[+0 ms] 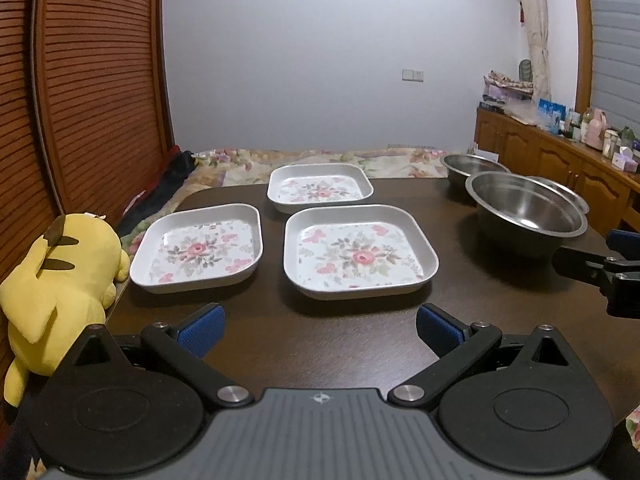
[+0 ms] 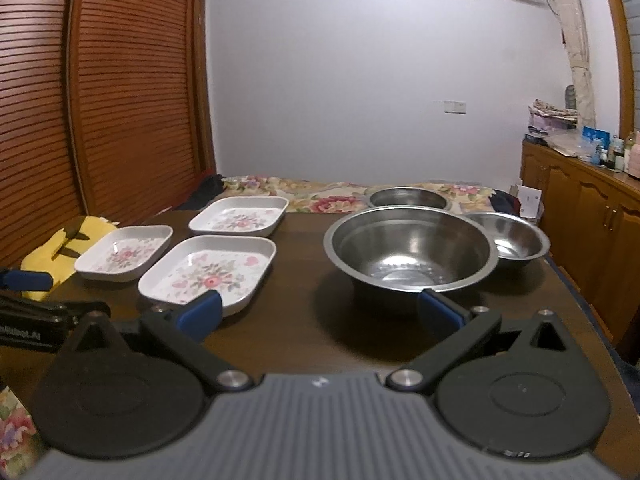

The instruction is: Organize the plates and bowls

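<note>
Three square white plates with a pink flower print lie on the dark wooden table [image 1: 472, 308]: a near one [image 1: 358, 254], a left one [image 1: 198, 248] and a far one [image 1: 319, 187]. On the right stand three steel bowls: a large one [image 2: 412, 252], a smaller one [image 2: 516, 244] to its right and one [image 2: 408, 197] at the back. My left gripper [image 1: 320, 330] is open, empty, just short of the near plate. My right gripper [image 2: 320, 312] is open, its right fingertip [image 2: 438, 312] close to the large bowl's near rim.
A yellow plush toy [image 1: 60, 280] leans at the table's left edge. Behind the table lies a flowered bedspread [image 1: 320, 160]. A slatted wooden door [image 1: 92, 92] fills the left side; a wooden cabinet [image 1: 560, 160] with small items runs along the right.
</note>
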The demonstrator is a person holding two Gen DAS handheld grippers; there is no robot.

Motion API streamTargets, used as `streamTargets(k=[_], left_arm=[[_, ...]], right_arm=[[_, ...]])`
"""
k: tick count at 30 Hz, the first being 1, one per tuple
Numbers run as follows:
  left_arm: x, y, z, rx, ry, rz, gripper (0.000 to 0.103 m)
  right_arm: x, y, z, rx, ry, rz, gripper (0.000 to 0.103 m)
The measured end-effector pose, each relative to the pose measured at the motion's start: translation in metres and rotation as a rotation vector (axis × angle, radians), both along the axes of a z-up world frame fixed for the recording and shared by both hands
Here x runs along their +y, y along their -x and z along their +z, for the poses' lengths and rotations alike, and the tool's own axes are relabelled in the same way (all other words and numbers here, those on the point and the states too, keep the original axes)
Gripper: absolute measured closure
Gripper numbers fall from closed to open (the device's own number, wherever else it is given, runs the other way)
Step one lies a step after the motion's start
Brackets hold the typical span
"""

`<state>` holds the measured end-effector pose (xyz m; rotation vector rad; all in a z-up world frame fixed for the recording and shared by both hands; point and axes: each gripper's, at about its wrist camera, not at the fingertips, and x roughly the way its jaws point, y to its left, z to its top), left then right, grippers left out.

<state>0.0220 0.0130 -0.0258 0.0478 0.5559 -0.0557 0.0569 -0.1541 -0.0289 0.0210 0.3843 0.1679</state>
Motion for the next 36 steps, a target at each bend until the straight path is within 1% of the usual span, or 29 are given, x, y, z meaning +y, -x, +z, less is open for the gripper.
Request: streamTargets(k=[3,7,11,15,21,25,26,28,32,36], left_arm=[[0.003,-0.001,-0.002,0.012,0.0,0.001,0.0],[0.007,-0.004,-0.006,0.025,-0.026,0.015,0.0],[0.016,-0.006,-0.008,0.036,-0.013,0.026,0.0],[0.022,-0.008,-0.009,0.037,-0.03,0.044,0.0],[0.034,-0.016,-0.01,0.039,-0.022,0.04,0.0],[0.038,-0.026,-0.008,0.03,-0.038,0.031,0.0],[0.039,-0.03,-0.007,0.03,-0.031,0.025,0.0],[0.042,-0.036,-0.006,0.026,-0.02,0.012,0.0],[0.043,-0.049,-0.004,0.022,-0.02,-0.003,0.0],[0.046,-0.061,-0.004,0.019,-0.012,-0.019,0.0]], right_arm=[[0.004,-0.006,-0.001,0.005,0.003,0.026,0.0],[0.014,-0.014,-0.002,0.009,0.03,0.065,0.0],[0.023,-0.021,-0.001,0.025,0.02,0.114,0.0],[0.033,-0.031,0.0,0.042,0.023,0.147,0.0],[0.044,-0.049,0.001,0.074,0.018,0.186,0.0],[0.053,-0.06,-0.002,0.092,0.043,0.196,0.001],[0.055,-0.063,-0.003,0.096,0.048,0.197,0.002],[0.057,-0.068,-0.005,0.11,0.051,0.198,0.013],[0.06,-0.077,-0.009,0.138,0.053,0.205,0.015],[0.062,-0.085,-0.012,0.158,0.043,0.212,0.024]])
